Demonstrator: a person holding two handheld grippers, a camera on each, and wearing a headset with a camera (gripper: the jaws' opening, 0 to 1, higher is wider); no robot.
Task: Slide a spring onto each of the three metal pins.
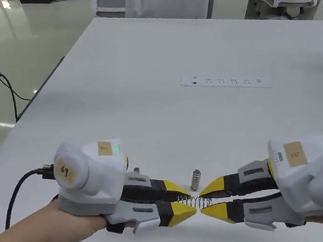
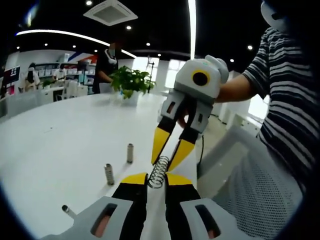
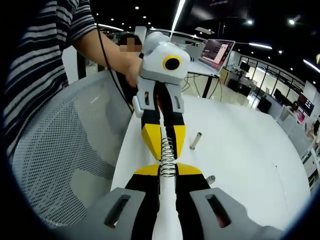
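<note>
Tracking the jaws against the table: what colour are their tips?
Yellow, at both ends of the spring; clearest in head view.

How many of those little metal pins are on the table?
3, by the left gripper view: a far pin, a middle pin and a near pin, all left of the spring.

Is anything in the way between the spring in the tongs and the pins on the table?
Nothing I can see. The spring is pinched between the left tongs and the right tongs, and only bare table lies between it and the pins beside it.
</note>
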